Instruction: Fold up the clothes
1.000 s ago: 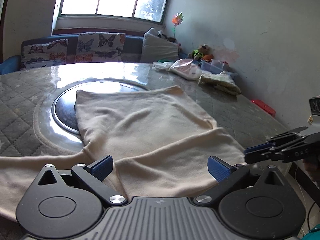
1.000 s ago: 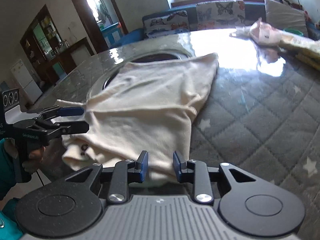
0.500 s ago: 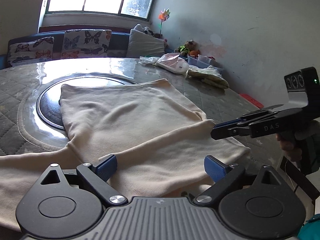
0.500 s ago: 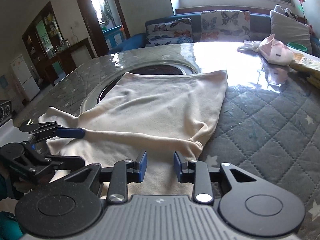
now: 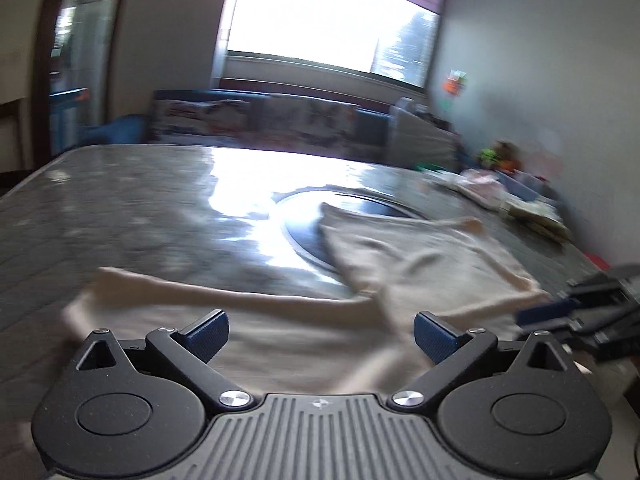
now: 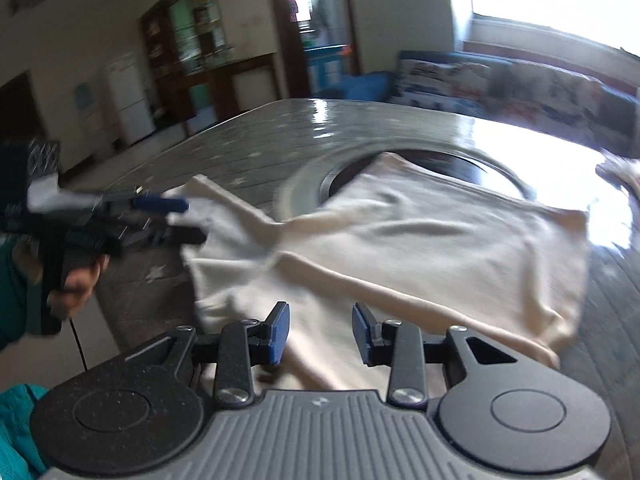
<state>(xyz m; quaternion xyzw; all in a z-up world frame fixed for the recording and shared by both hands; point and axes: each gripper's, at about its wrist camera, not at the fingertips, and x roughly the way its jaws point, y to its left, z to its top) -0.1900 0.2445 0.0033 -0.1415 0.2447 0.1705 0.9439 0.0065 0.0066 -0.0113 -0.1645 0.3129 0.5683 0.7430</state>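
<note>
Left claw (image 5: 321, 332) spread wide, right claw (image 6: 320, 330) partly apart, both empty above a cream shirt (image 6: 420, 256) lying on the tabletop (image 5: 120, 216).

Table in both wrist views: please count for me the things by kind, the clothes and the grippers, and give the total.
Cream garment, lying spread on the table: 1
Grippers, both open and holding nothing: 2, the left gripper and the right gripper
Total: 3
The blurred bags at the far right edge are not counted.
</note>
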